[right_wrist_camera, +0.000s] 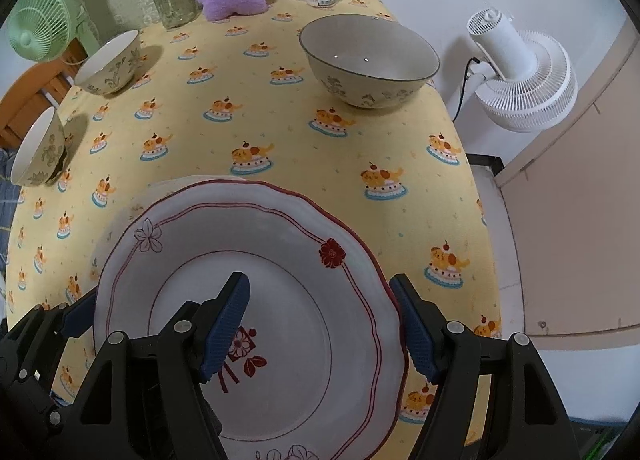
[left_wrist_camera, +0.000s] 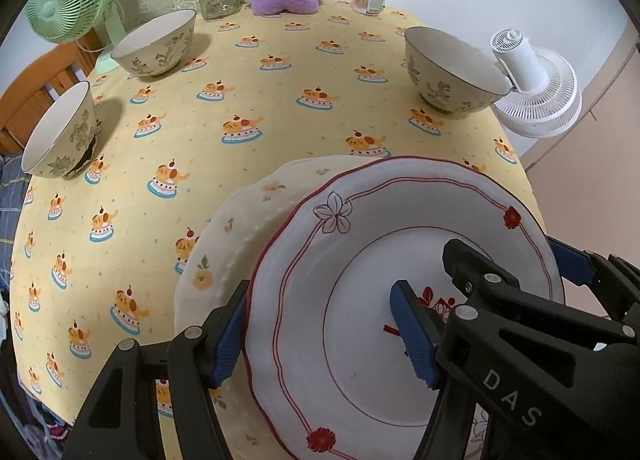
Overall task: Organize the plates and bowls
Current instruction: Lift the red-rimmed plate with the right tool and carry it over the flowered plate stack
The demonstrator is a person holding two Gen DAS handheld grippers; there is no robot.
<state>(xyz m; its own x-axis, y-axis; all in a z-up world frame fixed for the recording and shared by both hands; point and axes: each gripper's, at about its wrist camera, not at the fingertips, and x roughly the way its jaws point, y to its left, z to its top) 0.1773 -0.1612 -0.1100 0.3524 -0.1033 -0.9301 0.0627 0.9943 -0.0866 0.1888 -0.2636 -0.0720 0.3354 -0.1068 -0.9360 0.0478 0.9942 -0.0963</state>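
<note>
Yellow cartoon-print cloth covers our desk [left_wrist_camera: 280, 107]. At its near edge we hold the red-rimmed scalloped ceramic plate [left_wrist_camera: 360, 260] over a cream floral plate [left_wrist_camera: 240, 227], slightly right of it. Our left hand-held gripper [left_wrist_camera: 320, 336] straddles its left rim, our right hand-held gripper [right_wrist_camera: 324, 332] its right; whether either is clenched, we cannot tell. Three glazed floral bowls [right_wrist_camera: 368, 59] stand farther off.

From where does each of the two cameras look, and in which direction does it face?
Left wrist: sits on the left tool, facing steeply down at the red-rimmed plate; the right tool also shows.
Right wrist: sits on the right tool, facing down at that plate; the left tool shows at lower left.
Shared: the plate, three bowls, both fans.
</note>
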